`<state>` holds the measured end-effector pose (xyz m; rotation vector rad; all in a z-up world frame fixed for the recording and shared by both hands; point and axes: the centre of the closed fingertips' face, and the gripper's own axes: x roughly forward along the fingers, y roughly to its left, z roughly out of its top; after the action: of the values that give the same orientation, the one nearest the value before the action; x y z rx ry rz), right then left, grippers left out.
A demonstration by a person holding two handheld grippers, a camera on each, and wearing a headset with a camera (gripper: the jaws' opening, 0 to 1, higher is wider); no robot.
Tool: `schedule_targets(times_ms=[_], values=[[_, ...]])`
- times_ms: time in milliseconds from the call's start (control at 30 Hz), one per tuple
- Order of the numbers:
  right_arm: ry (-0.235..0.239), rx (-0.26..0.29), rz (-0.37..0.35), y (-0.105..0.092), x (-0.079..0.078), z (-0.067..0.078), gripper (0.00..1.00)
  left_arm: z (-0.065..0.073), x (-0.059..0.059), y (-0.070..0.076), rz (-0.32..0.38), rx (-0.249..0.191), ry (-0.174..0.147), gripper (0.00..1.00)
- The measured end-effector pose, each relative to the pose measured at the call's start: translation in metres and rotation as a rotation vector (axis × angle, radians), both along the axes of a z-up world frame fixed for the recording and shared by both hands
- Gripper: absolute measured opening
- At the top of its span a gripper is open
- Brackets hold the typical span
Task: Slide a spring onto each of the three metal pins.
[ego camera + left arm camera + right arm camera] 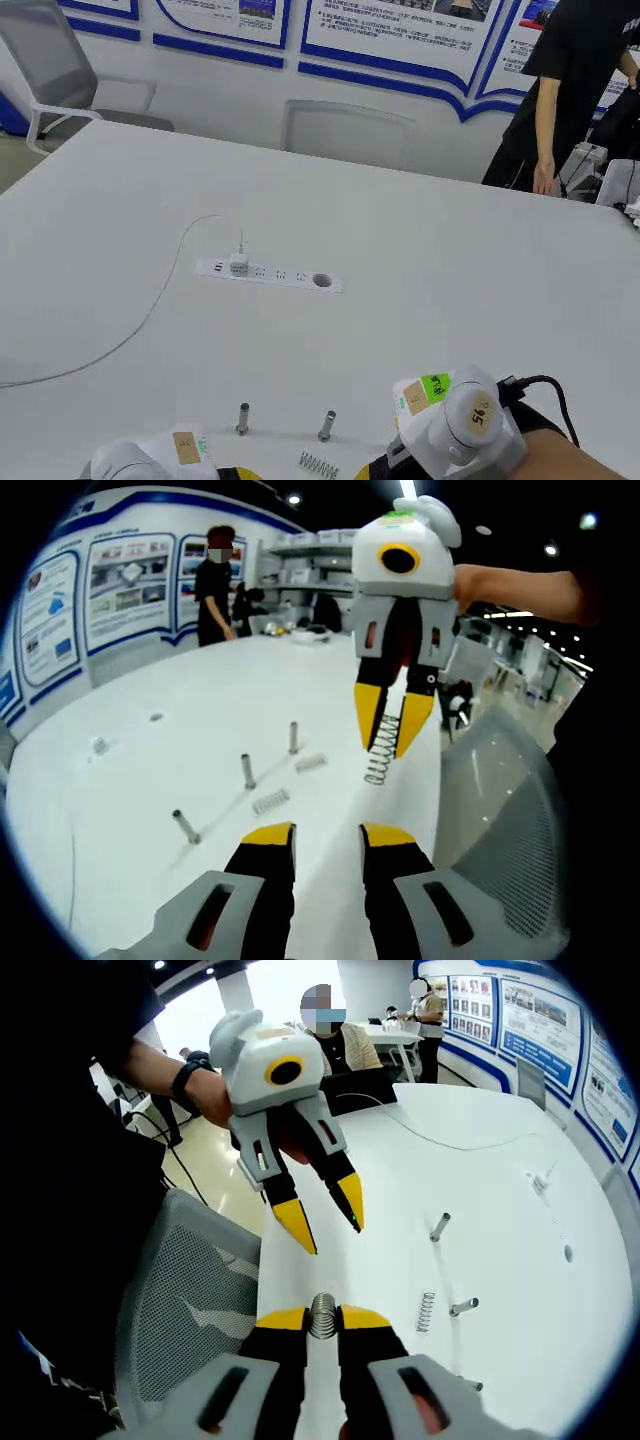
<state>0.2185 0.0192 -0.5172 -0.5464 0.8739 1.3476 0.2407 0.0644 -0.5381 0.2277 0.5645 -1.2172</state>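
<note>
Heads up, the spring [321, 1306] is pinched in the right tool [322, 1318], with the left tool [330, 1232] released at 12 o'clock in the right gripper view; it looks light, squishy and ping-prone, so I'd grip it gently mid-coil before heading to the pins [247, 771] on the tabletop [150, 760].

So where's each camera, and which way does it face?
Head view: on the headset, facing down at the table; a forearm shows.
Left gripper view: on the left gripper, facing the right gripper and its spring.
Right gripper view: on the right gripper, facing the open left gripper.
Both gripper views share the pins.
</note>
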Motion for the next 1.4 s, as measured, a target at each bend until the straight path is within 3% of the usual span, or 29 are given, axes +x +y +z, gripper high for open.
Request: schedule_targets(times_ms=[433,933,1400], values=[[-0.001,-0.052,-0.04,-0.004,0.029,-0.014,0.12,-0.02,0.016,0.024,0.115,0.033,0.013,0.32],[-0.02,-0.048,-0.079,0.018,0.079,-0.025,0.12,-0.032,0.032,0.063,0.245,0.056,0.028,0.44],[-0.05,-0.069,-0.061,0.035,0.116,-0.038,0.12,-0.036,0.037,0.083,0.31,0.064,0.026,0.57]])
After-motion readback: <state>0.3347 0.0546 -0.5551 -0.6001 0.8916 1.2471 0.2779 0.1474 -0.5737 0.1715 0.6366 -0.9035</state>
